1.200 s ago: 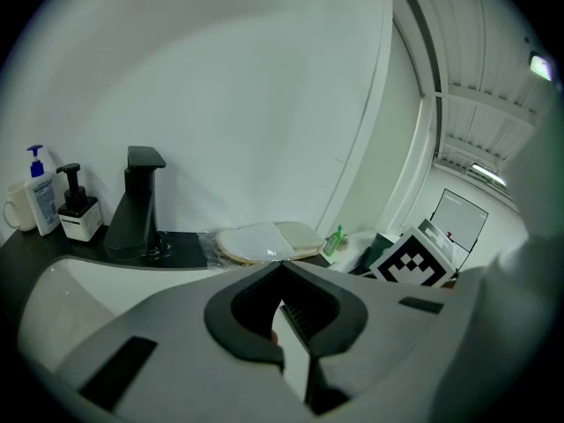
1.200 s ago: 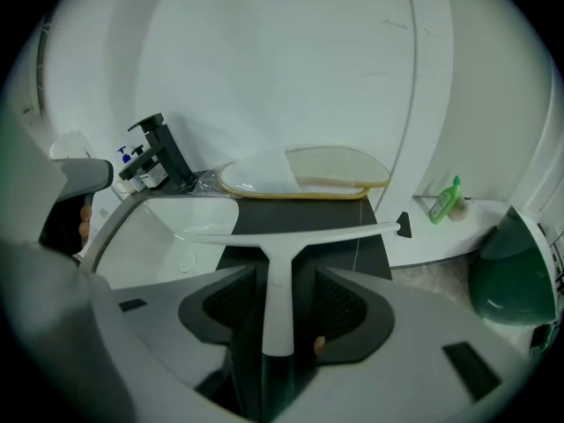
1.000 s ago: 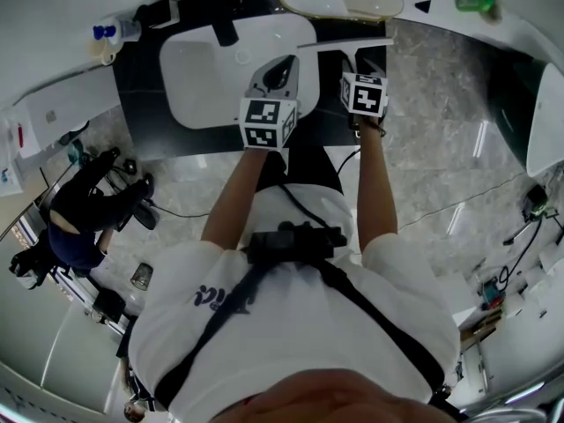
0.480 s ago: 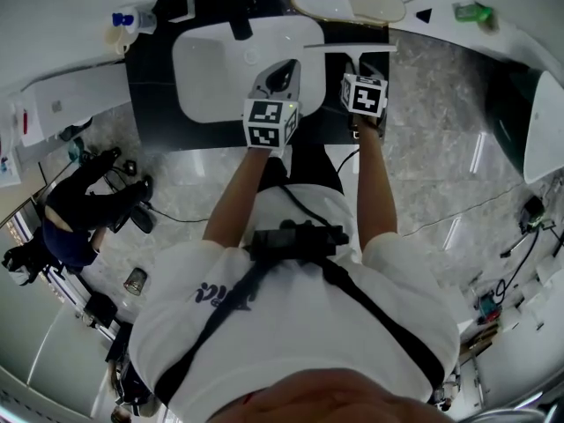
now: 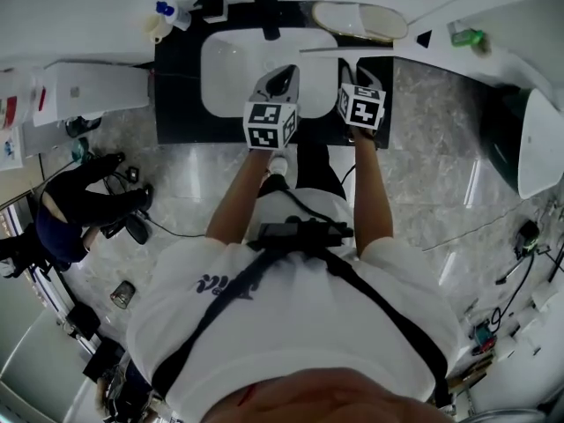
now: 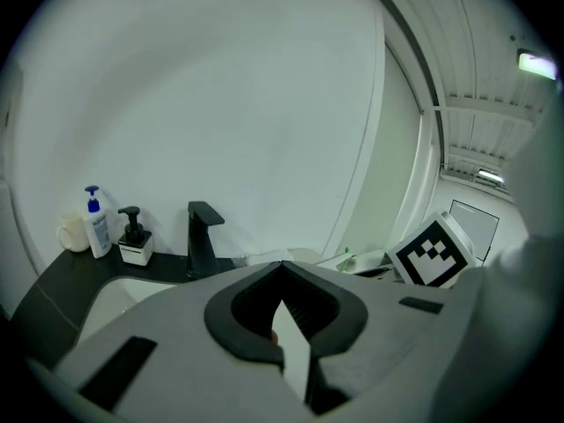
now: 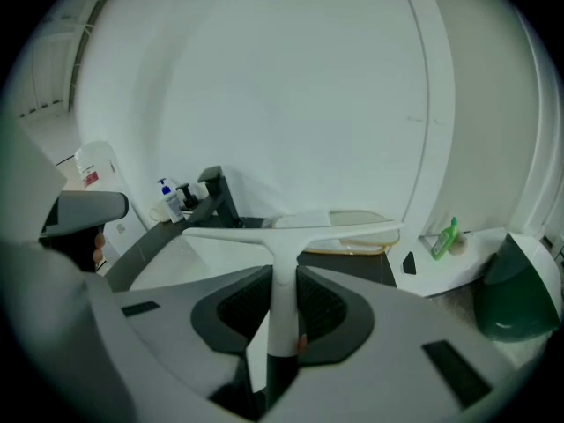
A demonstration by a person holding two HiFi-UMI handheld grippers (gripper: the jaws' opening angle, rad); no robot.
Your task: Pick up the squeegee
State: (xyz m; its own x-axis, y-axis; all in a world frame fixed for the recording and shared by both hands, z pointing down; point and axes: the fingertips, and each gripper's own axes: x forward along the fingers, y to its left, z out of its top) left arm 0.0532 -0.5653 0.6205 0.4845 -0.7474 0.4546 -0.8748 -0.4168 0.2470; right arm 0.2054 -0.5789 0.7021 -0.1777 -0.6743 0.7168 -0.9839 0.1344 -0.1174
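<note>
White squeegee [image 7: 284, 247] in right gripper [image 7: 282, 273]

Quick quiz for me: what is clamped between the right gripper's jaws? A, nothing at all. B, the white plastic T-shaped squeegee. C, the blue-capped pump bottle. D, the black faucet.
B: in the right gripper view, the jaws of the right gripper press on the handle of the white plastic T-shaped squeegee, whose blade runs crosswise just beyond them.
</note>
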